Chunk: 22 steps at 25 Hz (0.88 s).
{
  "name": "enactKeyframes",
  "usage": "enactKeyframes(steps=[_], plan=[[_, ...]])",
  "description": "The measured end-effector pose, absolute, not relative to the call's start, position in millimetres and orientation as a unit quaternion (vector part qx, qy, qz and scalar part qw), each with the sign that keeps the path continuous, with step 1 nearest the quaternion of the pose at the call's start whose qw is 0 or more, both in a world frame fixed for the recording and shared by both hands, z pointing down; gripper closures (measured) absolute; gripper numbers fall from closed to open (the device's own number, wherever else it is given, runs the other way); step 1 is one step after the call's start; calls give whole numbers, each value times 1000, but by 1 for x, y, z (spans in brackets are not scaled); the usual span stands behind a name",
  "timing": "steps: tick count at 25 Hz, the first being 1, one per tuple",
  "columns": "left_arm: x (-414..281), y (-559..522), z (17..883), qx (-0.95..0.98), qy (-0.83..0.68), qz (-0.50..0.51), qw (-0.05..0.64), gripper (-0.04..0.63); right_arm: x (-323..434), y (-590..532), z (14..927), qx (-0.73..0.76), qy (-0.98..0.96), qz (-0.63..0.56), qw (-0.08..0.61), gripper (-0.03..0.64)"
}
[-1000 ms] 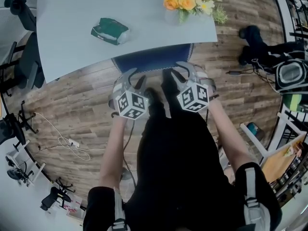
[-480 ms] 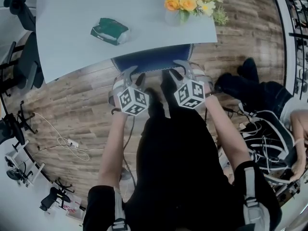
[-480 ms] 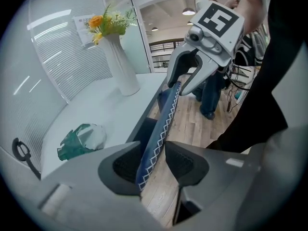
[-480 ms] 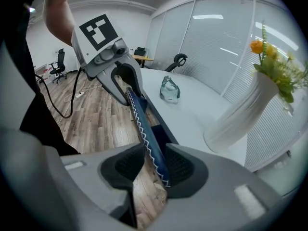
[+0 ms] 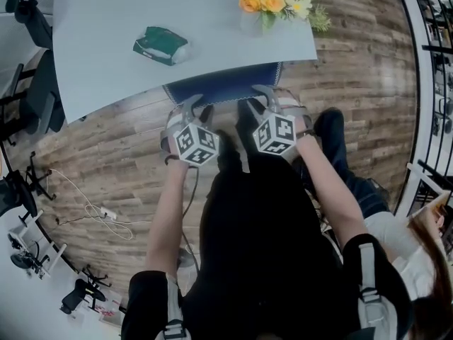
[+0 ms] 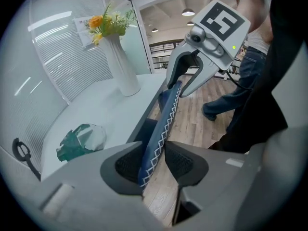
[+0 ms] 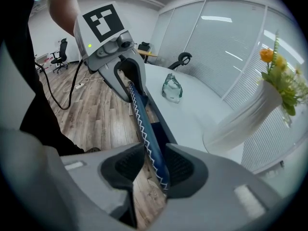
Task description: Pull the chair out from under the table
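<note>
Change: our left hand-held gripper [image 5: 195,108] and right hand-held gripper [image 5: 260,99] slid a bit toward 12 o'clock; a person in blue jeans [image 5: 357,190] came in at 4 o'clock.
Grip: both squeeze the top edge of the dark blue cloth chair back with white zigzag stitching [image 5: 223,91].
Chair: still tucked under the pale grey table [image 5: 106,20], so we think pulling has not begun.
Hidden: its seat and legs.

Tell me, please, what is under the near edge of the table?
Only the backrest of the blue chair shows, at the edge of the table, with the left tongs and right tongs shut on it. The tabletop covers its seat and legs.
</note>
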State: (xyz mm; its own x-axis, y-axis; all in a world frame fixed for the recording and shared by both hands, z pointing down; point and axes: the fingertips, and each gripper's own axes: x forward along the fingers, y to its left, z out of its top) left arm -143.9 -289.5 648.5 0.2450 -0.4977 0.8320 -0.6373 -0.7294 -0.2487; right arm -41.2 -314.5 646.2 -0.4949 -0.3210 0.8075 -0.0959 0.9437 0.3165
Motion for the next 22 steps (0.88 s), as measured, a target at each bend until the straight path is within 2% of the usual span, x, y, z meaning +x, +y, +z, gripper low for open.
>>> enactKeyframes(steps=[22], plan=[[-140, -270, 652, 790, -333, 509, 73, 469, -37, -297, 651, 124, -833, -130, 523, 500]])
